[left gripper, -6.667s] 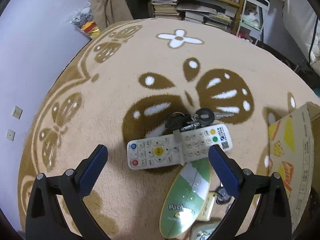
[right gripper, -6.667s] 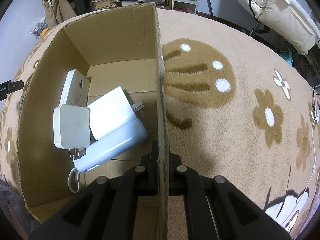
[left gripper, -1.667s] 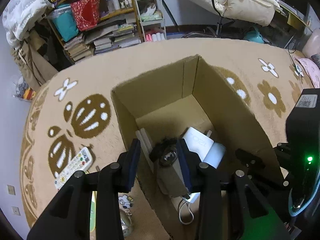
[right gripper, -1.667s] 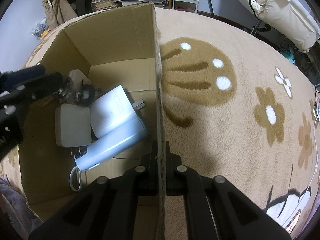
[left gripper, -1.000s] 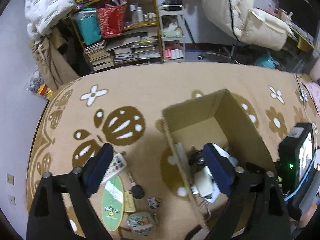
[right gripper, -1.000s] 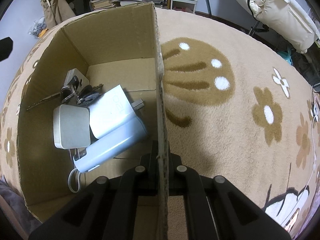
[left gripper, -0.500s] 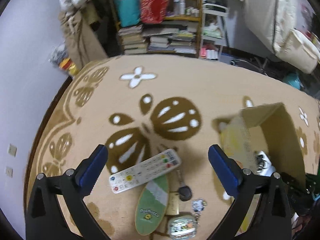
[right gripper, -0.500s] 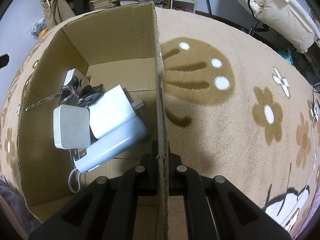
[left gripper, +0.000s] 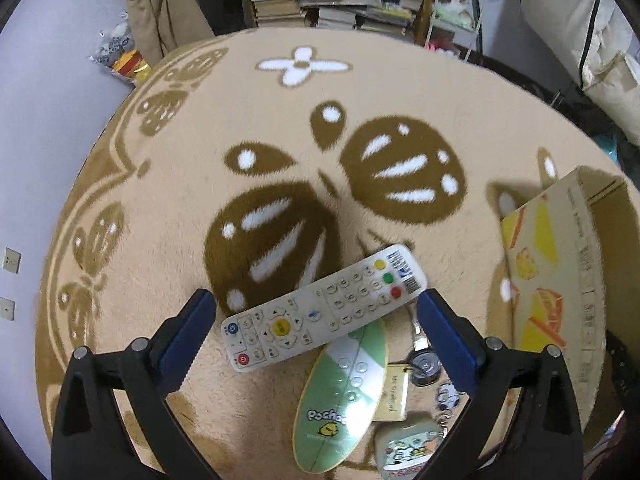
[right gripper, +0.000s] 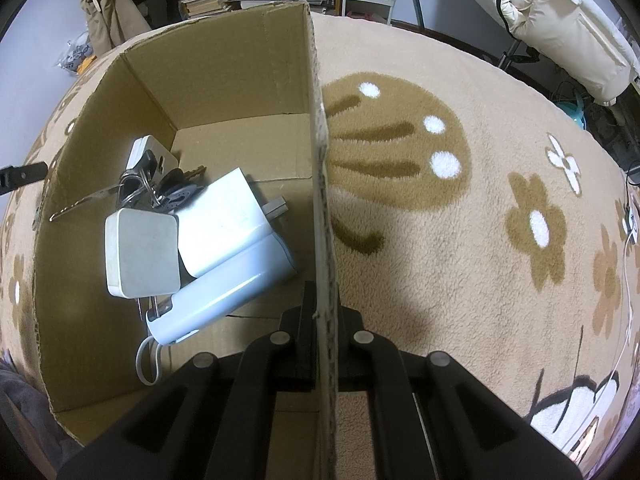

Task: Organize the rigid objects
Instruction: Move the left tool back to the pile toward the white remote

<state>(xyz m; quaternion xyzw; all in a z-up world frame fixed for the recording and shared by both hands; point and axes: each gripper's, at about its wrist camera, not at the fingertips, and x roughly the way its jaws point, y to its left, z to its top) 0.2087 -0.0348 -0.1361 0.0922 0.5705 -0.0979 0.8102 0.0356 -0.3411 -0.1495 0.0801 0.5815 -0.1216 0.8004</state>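
Observation:
My left gripper (left gripper: 316,312) hangs open over the rug, its blue pads (left gripper: 188,330) on either side of a white remote (left gripper: 324,308) that lies below. Under the remote lies a green oval remote (left gripper: 342,398), with a tag, a key fob (left gripper: 425,366) and a small tin (left gripper: 408,450) beside it. My right gripper (right gripper: 322,312) is shut on the right wall of the cardboard box (right gripper: 318,184). Inside the box lie a bunch of keys (right gripper: 160,192), white chargers (right gripper: 140,252) and a pale blue device (right gripper: 228,296).
The box (left gripper: 560,276) stands at the right edge of the left wrist view. Shelves of books (left gripper: 340,0) and hanging clothes (left gripper: 160,12) line the far side of the flower-patterned rug (left gripper: 180,140). A cream chair (right gripper: 560,20) stands beyond the rug.
The left gripper let the keys go in the box, swung back left over the rug and has come down over the white remote. The right gripper still holds the box wall.

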